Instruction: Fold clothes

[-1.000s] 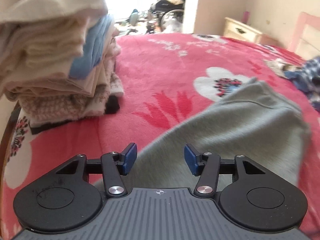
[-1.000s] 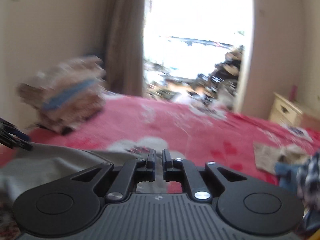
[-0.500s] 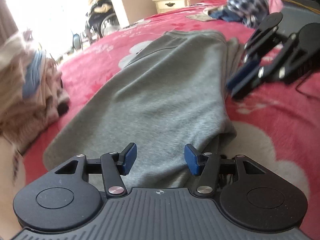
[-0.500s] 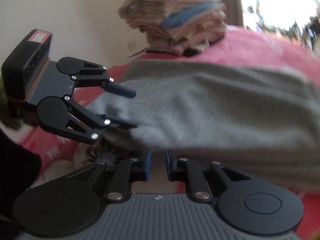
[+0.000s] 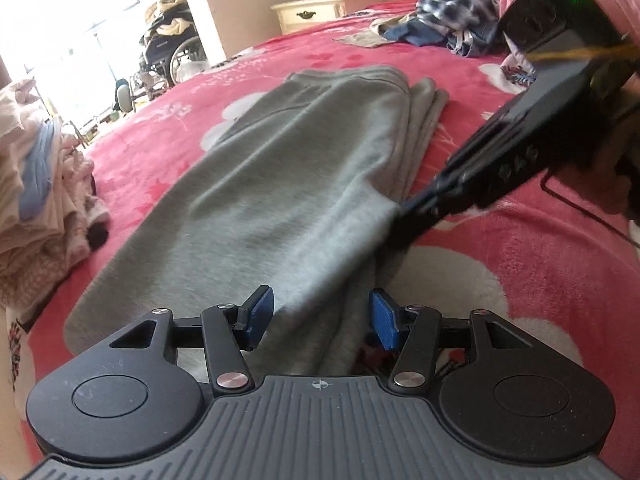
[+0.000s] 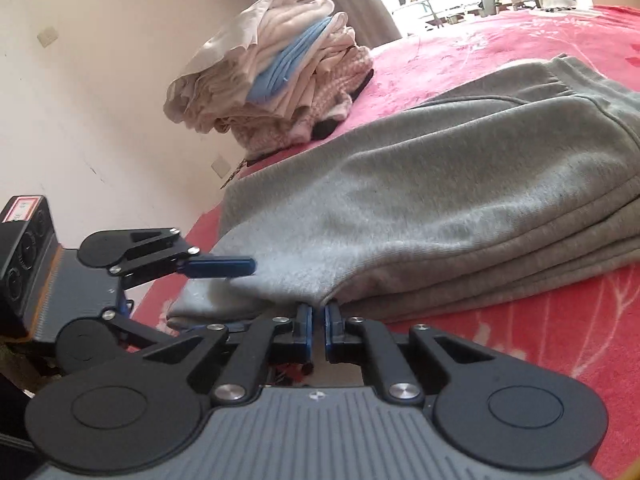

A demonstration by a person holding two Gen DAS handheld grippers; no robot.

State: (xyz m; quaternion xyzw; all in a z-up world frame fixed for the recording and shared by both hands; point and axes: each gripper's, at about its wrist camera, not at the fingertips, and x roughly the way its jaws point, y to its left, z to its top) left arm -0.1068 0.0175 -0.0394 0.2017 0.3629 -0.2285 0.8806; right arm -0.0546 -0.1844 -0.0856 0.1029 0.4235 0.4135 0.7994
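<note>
The right gripper point(image 6: 318, 320) has just been closing, seemingly pinching the grey trousers point(image 6: 420, 216) to lift their edge for folding, while the left gripper point(image 5: 320, 312) straddles the hem half-open, gripping nothing.

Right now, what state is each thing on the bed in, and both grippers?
Grey garment: lying folded lengthwise on the bed, layered edges at one side.
Stack: folded clothes, piled.
Heap: unfolded, crumpled.
Left gripper: open, jaws astride the garment's end.
Right gripper: jaws just closed, nipping the garment's edge.
</note>
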